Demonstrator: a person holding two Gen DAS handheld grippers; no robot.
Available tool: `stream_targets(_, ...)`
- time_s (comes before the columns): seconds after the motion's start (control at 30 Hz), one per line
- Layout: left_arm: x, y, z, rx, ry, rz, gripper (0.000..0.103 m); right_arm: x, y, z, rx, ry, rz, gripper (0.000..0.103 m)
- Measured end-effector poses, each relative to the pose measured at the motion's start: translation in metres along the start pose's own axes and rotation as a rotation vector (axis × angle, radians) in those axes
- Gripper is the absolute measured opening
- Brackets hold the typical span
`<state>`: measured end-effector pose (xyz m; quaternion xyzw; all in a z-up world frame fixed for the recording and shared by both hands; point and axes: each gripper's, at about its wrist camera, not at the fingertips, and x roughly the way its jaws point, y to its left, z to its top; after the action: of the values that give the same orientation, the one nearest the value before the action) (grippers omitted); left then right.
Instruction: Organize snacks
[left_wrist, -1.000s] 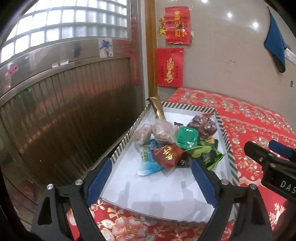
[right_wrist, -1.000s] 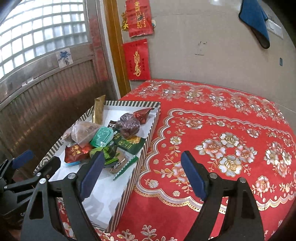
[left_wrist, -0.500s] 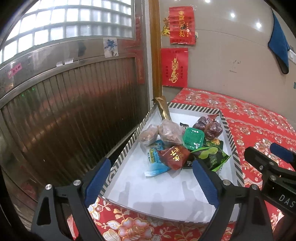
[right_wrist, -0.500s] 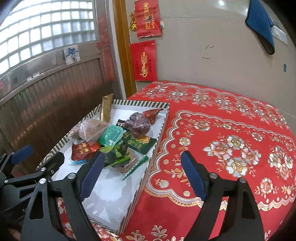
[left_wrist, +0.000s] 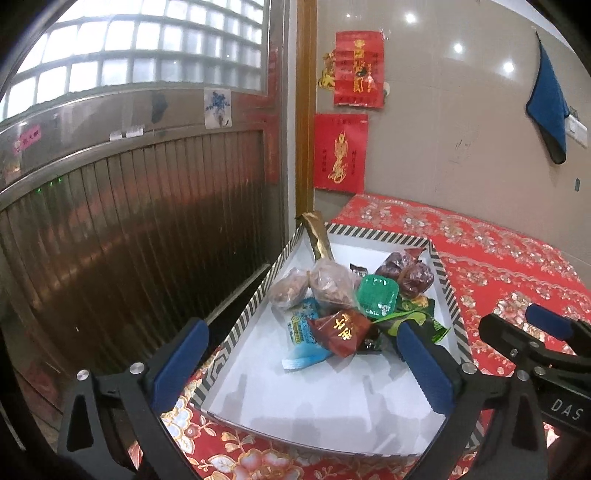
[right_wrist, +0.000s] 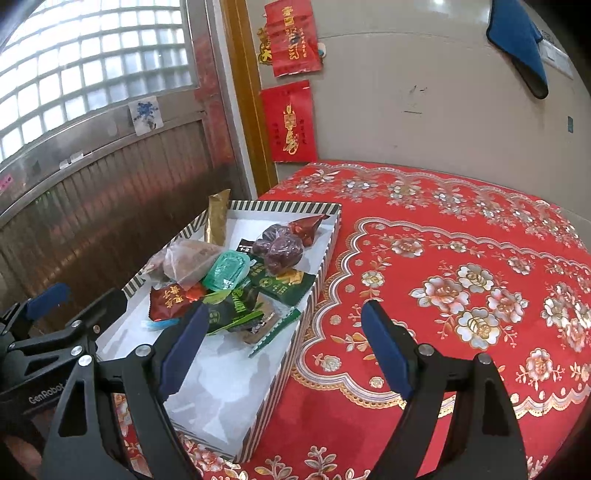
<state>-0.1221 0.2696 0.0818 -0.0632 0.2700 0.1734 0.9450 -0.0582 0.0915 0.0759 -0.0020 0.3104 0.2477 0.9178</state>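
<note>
Hovering over the near end of the box (left_wrist: 448, 291), the left gripper (left_wrist: 299, 350) has its fingers spread wide and holds nothing; the right gripper (right_wrist: 284, 339) hangs just beside it, equally wide and empty, its left finger over the box and its right finger over the red cloth (right_wrist: 461, 229).

The snacks lie in a loose heap ahead of the left gripper's fingertips, in the middle and far part of the box, overlapping one another. The red packet (left_wrist: 341, 330) sits nearest, between the two fingers and a little beyond their tips, resting partly on a blue packet (left_wrist: 303, 332). Past it stands a green tub (left_wrist: 377, 295), with two clear bags (left_wrist: 328, 282) to the left-finger side and dark dates (left_wrist: 410, 271) to the right. A gold stick (left_wrist: 317, 238) leans on the far corner wall. Green packets (right_wrist: 236, 306) lie just ahead of the right gripper's left finger.

All of this looks light. The film wrappers are probably slick and crinkly, so a pinch across the puffed middle, or on a crimped end seal, should hold better than a flat face. The clear bags seem soft and would sag; grip near the gathered top. The tub looks stiff but thin, best squeezed gently across opposite sides. The dates could squash under a hard close. Lifting one piece may drag its neighbours.
</note>
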Motion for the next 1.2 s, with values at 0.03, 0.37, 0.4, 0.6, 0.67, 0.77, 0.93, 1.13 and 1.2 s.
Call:
stream_targets(0.03, 0.002, 0.000, 0.000, -0.002, 0.011, -0.004, 0.103, 0.000, 0.001, 0.000, -0.003, 0.001, 0.001, 0.085)
stream_targets(0.37, 0.009, 0.012, 0.000, -0.031, 0.059, 0.097, 0.103, -0.001, -0.001, -0.001, 0.000, -0.001, 0.009, 0.085)
stream_targets(0.4, 0.009, 0.013, 0.000, -0.037, 0.056, 0.095, 0.103, -0.001, -0.001, -0.001, 0.000, -0.002, 0.011, 0.085)
stream_targets(0.6, 0.007, 0.014, 0.000, -0.046, 0.044, 0.112, 0.103, 0.000, 0.002, -0.002, -0.016, 0.001, 0.014, 0.085)
stream_targets(0.67, 0.006, 0.013, 0.000, -0.039, 0.032, 0.118, 0.103, 0.000, 0.003, -0.002, -0.019, 0.002, 0.014, 0.085)
stream_targets(0.77, 0.002, 0.011, -0.001, -0.032, 0.005, 0.110, 0.102, 0.002, 0.004, -0.003, -0.019, 0.009, 0.015, 0.085)
stream_targets(0.93, 0.000, 0.004, 0.001, -0.015, 0.001, 0.100, 0.102, 0.003, 0.003, -0.003, -0.014, 0.013, 0.019, 0.085)
stream_targets(1.13, -0.004, -0.016, 0.005, 0.014, 0.016, 0.087, 0.102, -0.001, -0.004, -0.003, -0.008, 0.015, 0.006, 0.085)
stream_targets(1.2, -0.007, -0.028, 0.006, 0.026, 0.018, 0.068, 0.102, -0.007, -0.012, -0.003, -0.001, 0.014, -0.013, 0.085)
